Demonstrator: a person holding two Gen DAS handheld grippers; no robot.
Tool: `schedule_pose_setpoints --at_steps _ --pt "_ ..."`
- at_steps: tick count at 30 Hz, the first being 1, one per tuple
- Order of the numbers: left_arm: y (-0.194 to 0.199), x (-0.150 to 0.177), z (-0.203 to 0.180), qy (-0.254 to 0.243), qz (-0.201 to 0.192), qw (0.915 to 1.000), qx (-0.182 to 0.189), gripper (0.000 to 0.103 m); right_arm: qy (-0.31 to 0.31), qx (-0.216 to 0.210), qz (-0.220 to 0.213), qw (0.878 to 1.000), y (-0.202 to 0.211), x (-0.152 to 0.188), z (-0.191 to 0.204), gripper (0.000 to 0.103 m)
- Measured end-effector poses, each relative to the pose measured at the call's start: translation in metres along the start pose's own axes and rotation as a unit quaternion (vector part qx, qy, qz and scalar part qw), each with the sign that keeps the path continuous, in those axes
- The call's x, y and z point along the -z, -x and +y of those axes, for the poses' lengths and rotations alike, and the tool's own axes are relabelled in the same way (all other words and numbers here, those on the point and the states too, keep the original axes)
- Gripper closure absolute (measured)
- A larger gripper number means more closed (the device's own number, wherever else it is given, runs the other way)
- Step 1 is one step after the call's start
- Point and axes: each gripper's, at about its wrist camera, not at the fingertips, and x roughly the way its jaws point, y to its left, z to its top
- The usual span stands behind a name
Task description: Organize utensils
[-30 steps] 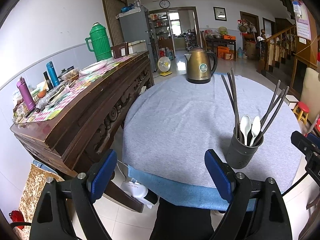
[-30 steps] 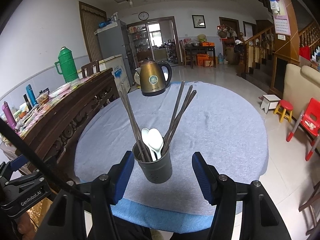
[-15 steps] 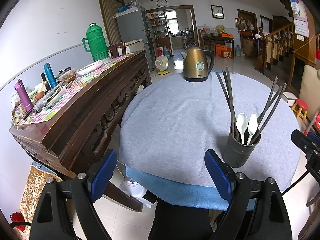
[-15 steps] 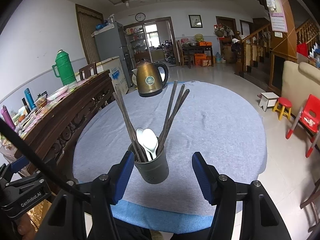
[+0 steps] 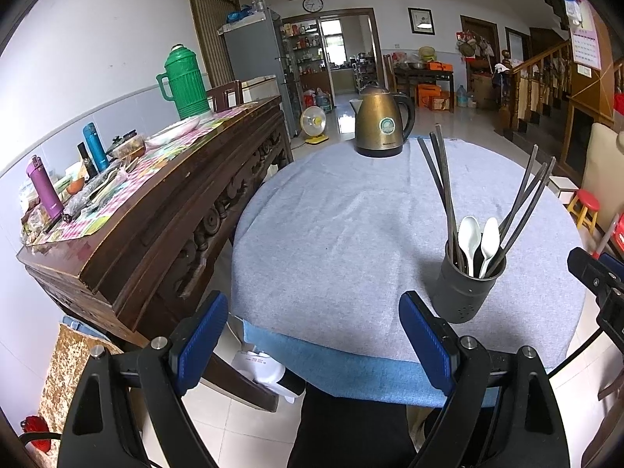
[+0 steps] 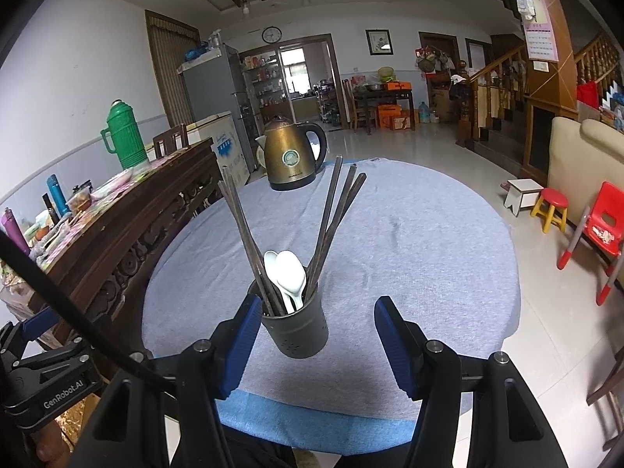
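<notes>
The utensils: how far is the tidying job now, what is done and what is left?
Done: the chopsticks and two white spoons stand in the dark holder on the grey tablecloth. In hand: nothing; the right gripper is open around the holder, the left gripper open over the table edge. Left: no loose utensils show on the table.

Matt grey cloth covers the table [image 6: 409, 241]; ahead of the gripper stand a matt dark perforated holder [image 6: 297, 329], glossy white plastic spoons [image 6: 290, 273], dull dark chopsticks [image 6: 335, 210] and a brushed bronze-toned metal kettle [image 6: 290, 162].
</notes>
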Motion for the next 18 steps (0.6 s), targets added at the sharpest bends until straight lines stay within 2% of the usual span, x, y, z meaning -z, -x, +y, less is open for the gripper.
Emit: schedule_pose_setpoints --at_steps 18 --pt "-0.0018 -0.0006 -0.005 -0.004 0.002 1.0 0.004 0.014 -0.004 0.003 0.001 1.0 -0.0002 -0.0004 -0.0064 0.039"
